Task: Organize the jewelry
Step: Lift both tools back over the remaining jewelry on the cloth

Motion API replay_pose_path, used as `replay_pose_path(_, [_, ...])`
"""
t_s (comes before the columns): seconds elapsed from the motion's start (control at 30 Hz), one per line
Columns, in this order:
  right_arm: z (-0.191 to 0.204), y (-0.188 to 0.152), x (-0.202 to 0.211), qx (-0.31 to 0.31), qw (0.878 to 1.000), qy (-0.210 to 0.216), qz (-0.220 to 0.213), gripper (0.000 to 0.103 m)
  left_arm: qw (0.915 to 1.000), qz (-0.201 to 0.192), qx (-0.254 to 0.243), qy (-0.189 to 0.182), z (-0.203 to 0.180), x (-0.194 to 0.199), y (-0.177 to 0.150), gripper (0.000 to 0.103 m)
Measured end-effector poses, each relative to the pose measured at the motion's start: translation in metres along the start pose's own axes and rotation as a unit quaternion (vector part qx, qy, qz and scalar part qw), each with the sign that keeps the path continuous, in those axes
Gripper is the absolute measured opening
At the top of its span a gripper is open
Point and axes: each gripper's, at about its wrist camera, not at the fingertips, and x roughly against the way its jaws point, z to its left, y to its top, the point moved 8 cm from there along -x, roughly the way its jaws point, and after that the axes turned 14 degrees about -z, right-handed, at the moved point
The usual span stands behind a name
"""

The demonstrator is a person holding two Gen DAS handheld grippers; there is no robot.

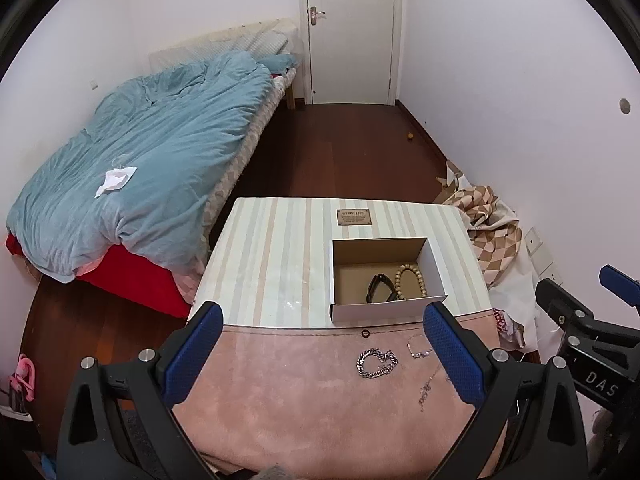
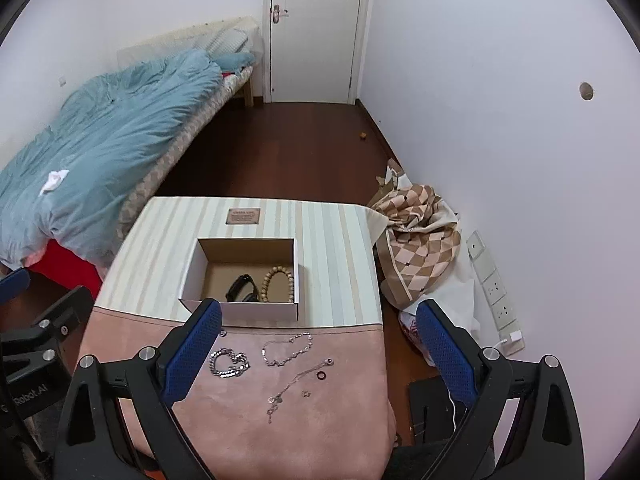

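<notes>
An open white cardboard box [image 1: 438, 276] [image 2: 192, 276] stands on the striped part of the table. Inside lie a wooden bead bracelet [image 1: 412, 280] [image 2: 280, 282] and a black item [image 1: 380, 288] [image 2: 242, 286]. On the pink cloth in front lie a chunky silver chain [image 1: 378, 362] [image 2: 230, 364], a thin silver bracelet [image 1: 418, 348] [image 2: 286, 350], a fine necklace [image 1: 430, 388] [image 2: 294, 384], a black ring [image 2: 321, 376] and a small ring [image 1: 364, 333]. My left gripper [image 1: 324, 356] and right gripper [image 2: 320, 356] are open and empty, above the cloth.
The table [image 1: 280, 248] has a bed with a blue duvet [image 1: 140, 152] to its left. A checkered cloth heap [image 2: 420, 236] lies by the right wall. A closed white door [image 2: 316, 28] is at the back, across dark wooden floor.
</notes>
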Motion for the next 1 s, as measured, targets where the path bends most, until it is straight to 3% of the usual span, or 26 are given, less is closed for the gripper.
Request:
replay_pose_path(0.17, [0.002, -0.003, 0.008, -0.018, 1.0, 0.016, 0.003, 0.099, 0.9999, -0.006, 0.009, 0.005, 0.002, 0.005, -0.001, 0.102])
replay_pose_path(0.27, [-0.002, -0.019, -0.003, -0.033, 0.999, 0.017, 0.019, 0.099, 0.9997, 0.012, 0.016, 0.012, 0.005, -0.002, -0.013, 0.102])
replay_pose_path(0.53, [-0.026, -0.129, -0.077, -0.107, 0.985, 0.018, 0.137, 0.099, 0.9946, 0.091, 0.005, 0.05, 0.019, -0.058, -0.096, 0.102])
replay_pose_path(0.6, [-0.032, -0.163, -0.095, -0.132, 0.977, 0.018, 0.167, 0.094, 0.9908, 0.123, 0.005, 0.056, 0.023, -0.075, -0.123, 0.102])
replay_pose_path(0.67, [-0.034, -0.189, -0.105, -0.151, 0.97, 0.024, 0.189, 0.082, 0.9871, 0.149, 0.009, 0.059, 0.026, -0.089, -0.146, 0.102])
replay_pose_path(0.8, [-0.04, -0.225, -0.119, -0.162, 0.964, 0.01, 0.212, 0.076, 0.9799, 0.193, 0.033, 0.039, 0.025, -0.114, -0.183, 0.102])
replay_pose_path(1.0, [-0.054, -0.236, -0.133, -0.161, 0.964, -0.016, 0.209, 0.075, 0.9691, 0.232, 0.079, -0.025, -0.001, -0.147, -0.198, 0.102])
